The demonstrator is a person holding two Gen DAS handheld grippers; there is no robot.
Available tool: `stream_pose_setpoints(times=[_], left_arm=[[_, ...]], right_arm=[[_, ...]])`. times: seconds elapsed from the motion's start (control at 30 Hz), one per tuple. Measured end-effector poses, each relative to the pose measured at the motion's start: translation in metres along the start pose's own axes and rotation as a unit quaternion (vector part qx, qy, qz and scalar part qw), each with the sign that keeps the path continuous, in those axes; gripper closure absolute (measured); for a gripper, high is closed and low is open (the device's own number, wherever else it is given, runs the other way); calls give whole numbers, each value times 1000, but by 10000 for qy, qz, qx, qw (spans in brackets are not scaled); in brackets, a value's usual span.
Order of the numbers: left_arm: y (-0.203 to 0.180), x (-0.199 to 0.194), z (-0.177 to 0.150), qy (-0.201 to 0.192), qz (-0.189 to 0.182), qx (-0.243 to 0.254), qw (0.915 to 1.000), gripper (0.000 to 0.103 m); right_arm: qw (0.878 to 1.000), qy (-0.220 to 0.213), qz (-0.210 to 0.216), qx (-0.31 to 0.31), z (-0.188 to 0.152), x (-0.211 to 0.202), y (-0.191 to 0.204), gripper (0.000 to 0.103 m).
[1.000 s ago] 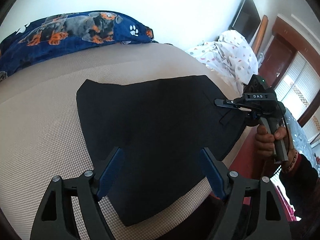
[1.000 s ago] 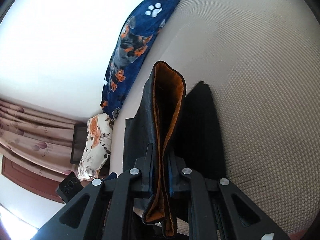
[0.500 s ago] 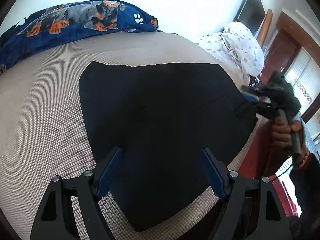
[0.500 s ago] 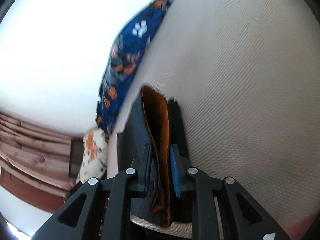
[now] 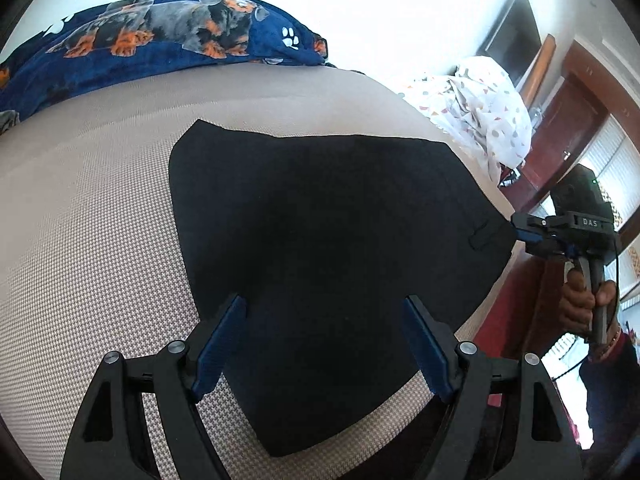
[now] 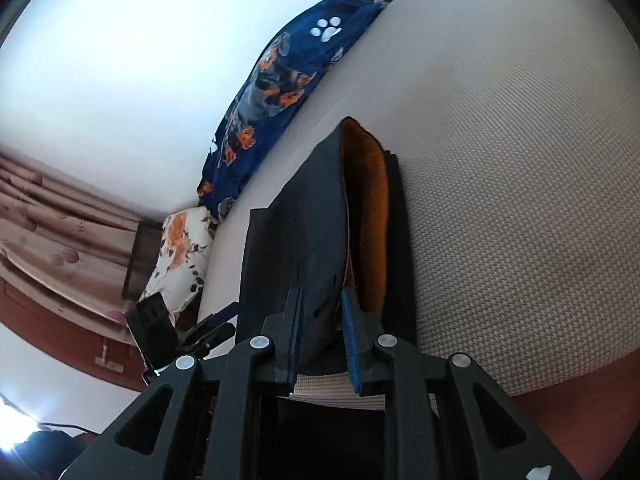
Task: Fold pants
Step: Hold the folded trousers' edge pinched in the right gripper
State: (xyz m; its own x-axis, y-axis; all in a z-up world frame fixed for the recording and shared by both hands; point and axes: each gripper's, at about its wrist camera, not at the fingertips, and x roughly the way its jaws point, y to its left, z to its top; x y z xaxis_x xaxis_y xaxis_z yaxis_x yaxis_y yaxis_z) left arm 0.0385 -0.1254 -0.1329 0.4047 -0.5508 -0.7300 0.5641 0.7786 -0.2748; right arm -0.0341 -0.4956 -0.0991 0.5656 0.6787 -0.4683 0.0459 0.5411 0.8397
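Note:
The black pants point(image 5: 328, 248) lie folded flat on the beige woven bed surface point(image 5: 88, 240). My left gripper point(image 5: 324, 344) is open and empty, hovering over the near part of the pants. My right gripper point(image 6: 322, 320) holds the waistband edge of the pants point(image 6: 312, 240) between its fingers, at the bed's right edge; the orange lining point(image 6: 370, 208) shows inside the lifted opening. The right gripper also shows in the left wrist view point(image 5: 520, 232) at the waistband corner. The left gripper shows in the right wrist view point(image 6: 212, 328).
A blue dog-print blanket point(image 5: 160, 44) lies along the far side of the bed. White patterned bedding point(image 5: 484, 112) is heaped at the far right. A floral pillow point(image 6: 176, 256) and pink curtains point(image 6: 52, 216) are at the left of the right wrist view.
My right gripper has moved down and outward with the waistband, pulling the pants flatter toward the bed's right edge. The left gripper stays open above the pants.

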Motion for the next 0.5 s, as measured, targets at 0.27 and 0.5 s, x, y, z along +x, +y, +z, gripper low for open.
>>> stream_pose_setpoints(times=[0.27, 0.5], left_arm=[[0, 0, 0, 21, 59, 27, 10000, 23], [2, 1, 0, 12, 71, -2, 10000, 23]], right_arm=[[9983, 269, -418, -306, -8, 11, 8, 93], [9971, 418, -487, -401, -21, 3, 15, 97]])
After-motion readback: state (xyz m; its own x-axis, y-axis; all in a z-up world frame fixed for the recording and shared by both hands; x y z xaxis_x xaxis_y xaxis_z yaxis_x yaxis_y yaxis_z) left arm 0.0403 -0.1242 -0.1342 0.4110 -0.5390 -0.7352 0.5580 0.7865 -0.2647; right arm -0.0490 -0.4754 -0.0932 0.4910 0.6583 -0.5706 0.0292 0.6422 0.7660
